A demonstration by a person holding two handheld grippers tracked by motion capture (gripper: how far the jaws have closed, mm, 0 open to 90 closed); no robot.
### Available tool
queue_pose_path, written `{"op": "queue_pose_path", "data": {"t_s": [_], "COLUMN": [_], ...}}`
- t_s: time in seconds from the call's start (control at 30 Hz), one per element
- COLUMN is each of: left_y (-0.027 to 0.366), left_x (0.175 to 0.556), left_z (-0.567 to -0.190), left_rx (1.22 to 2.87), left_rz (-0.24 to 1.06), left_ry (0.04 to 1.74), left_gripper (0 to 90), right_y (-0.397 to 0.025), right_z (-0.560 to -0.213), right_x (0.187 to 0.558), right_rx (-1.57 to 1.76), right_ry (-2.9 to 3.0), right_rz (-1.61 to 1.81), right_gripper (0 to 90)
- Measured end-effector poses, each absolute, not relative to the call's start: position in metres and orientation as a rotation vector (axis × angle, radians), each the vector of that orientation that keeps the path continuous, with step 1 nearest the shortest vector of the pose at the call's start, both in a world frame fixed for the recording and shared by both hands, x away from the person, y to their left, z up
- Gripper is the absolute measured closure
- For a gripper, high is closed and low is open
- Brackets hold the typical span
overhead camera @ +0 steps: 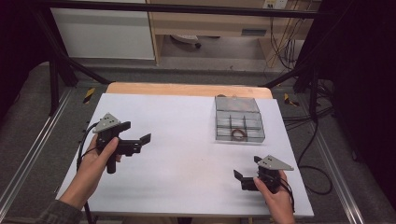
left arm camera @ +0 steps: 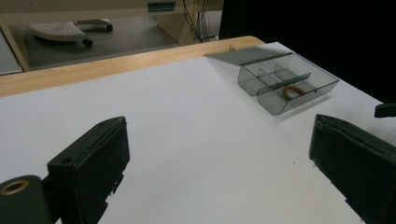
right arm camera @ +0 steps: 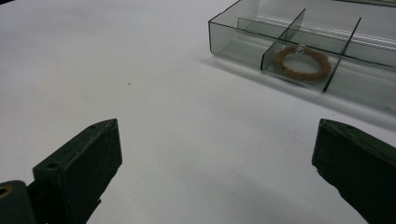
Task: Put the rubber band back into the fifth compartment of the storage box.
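A clear plastic compartment box (overhead camera: 220,122) sits on the white sheet at the right rear, its lid (overhead camera: 236,103) folded open behind it. One front compartment holds a brown braided ring (overhead camera: 238,134). My left gripper (overhead camera: 135,133), in a hand at the left, is open and empty, pointing right toward the box (left arm camera: 266,100) and ring (left arm camera: 293,91). My right gripper (overhead camera: 247,167), in a hand at the front right, is open and empty, just short of the box (right arm camera: 236,46). In the right gripper view the ring (right arm camera: 302,62) lies ahead, right of centre. The left gripper (left arm camera: 219,158) and right gripper (right arm camera: 217,161) both hover over bare sheet.
The white sheet (overhead camera: 187,154) covers a wooden table whose far edge (overhead camera: 187,88) shows. Metal frame rails (overhead camera: 28,149) run along both sides. Cables (overhead camera: 308,154) hang at the right. A cabinet (overhead camera: 107,32) and a wheeled chair base (left arm camera: 60,30) stand beyond the table.
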State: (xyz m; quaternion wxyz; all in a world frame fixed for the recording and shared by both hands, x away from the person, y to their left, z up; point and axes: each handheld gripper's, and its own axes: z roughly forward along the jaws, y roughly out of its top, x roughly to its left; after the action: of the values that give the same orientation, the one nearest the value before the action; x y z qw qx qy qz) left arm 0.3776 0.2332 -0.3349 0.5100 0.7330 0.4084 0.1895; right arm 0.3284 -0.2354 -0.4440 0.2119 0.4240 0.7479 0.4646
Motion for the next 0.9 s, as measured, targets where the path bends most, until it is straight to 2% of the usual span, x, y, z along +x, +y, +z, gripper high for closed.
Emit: {"op": "queue_pose_path", "data": {"t_s": [0.9], "left_y": [0.277], "left_x": [0.35], "left_z": [-0.351], "left_rx": [1.727], "left_rz": [0.479], "left_ry": [1.039], "left_gripper": [5.5], "right_y": [-0.239], "right_z": [-0.445], "right_x": [0.329], "right_rx": [1.18], "right_ry": [2.078], "right_rz": [1.281], "right_gripper": [2.1]}}
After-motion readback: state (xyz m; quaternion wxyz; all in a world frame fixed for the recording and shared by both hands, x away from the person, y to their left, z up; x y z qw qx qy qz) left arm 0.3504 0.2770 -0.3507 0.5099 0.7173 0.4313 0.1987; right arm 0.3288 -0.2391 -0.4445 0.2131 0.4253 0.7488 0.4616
